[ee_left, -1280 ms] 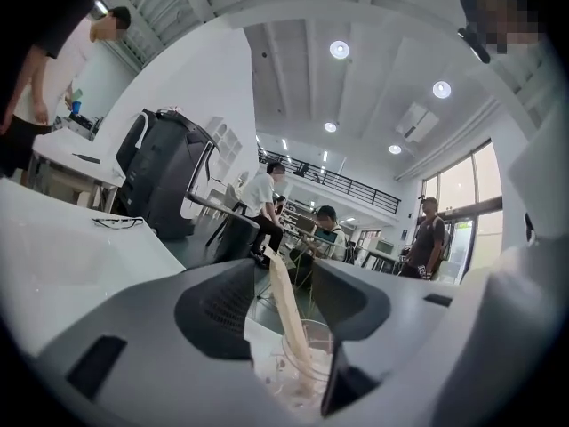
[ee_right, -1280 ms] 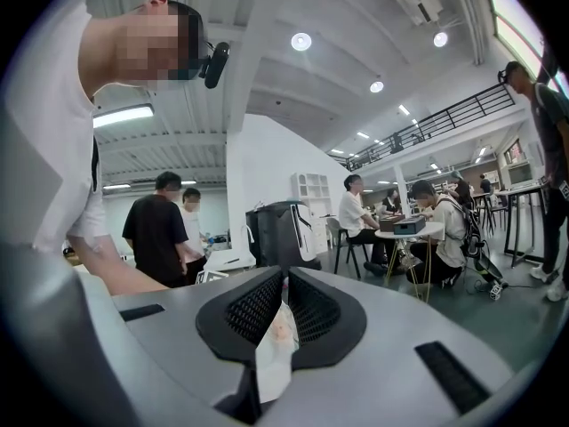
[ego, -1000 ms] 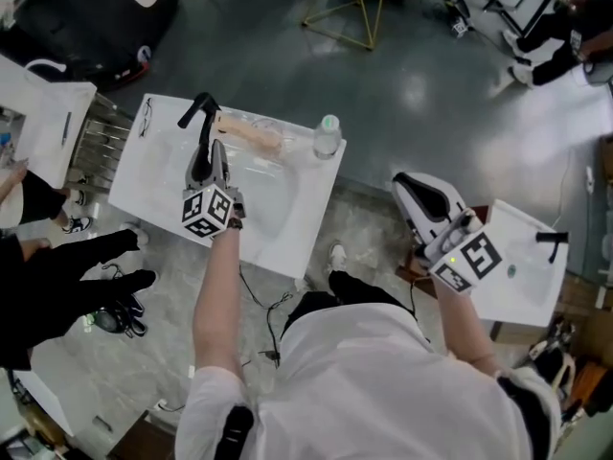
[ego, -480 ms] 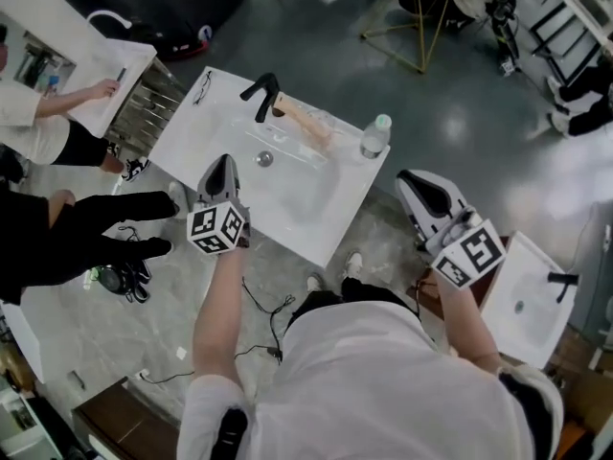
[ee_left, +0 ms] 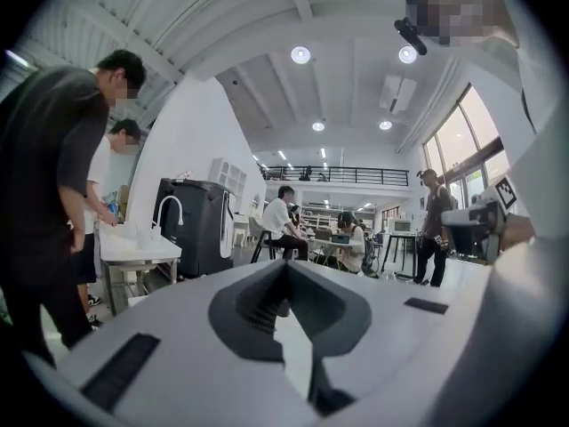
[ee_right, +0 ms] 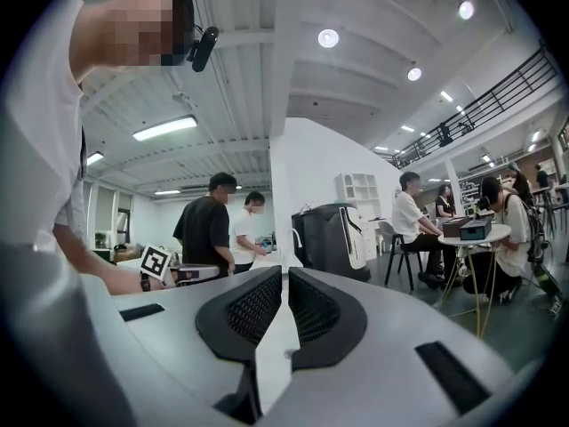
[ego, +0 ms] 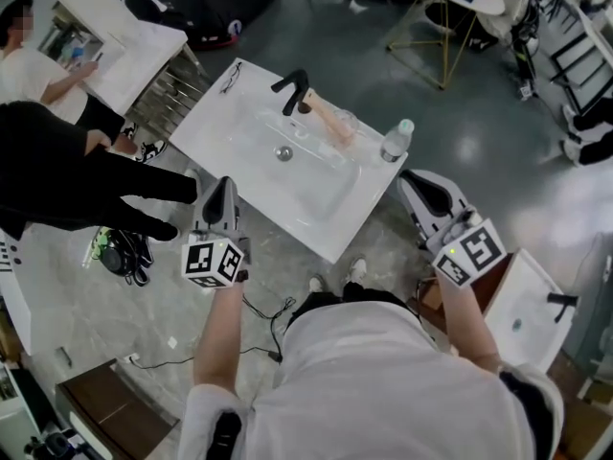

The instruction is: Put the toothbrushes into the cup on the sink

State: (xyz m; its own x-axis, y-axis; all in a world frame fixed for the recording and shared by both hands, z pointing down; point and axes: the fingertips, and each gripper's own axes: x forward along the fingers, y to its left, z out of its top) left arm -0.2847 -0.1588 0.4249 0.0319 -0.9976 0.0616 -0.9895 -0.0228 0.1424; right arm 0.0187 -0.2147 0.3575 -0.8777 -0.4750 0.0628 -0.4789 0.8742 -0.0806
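Observation:
The white sink [ego: 239, 132] with its black faucet [ego: 293, 88] stands ahead of me in the head view. Behind the basin a clear cup [ego: 346, 121] stands beside a tan elongated object [ego: 324, 119]; I cannot make out single toothbrushes. My left gripper [ego: 220, 186] hangs off the sink's near left edge, over the floor. Its jaws are shut with nothing between them [ee_left: 286, 265]. My right gripper [ego: 428, 192] is held to the right of the sink, past its near corner. It is also shut and empty [ee_right: 284, 269]. Both grippers point level into the room.
A plastic water bottle [ego: 396, 141] stands on the sink's right corner. A person in black [ego: 67, 175] stands at the left by another white counter [ego: 144, 46]. A second small sink [ego: 522, 300] is at my right. Shoes and a bag [ego: 120, 257] lie on the floor.
My left gripper has pulled back from over the basin near the faucet to off the sink's front left edge, and its jaws have closed. The right gripper has barely shifted in the picture.

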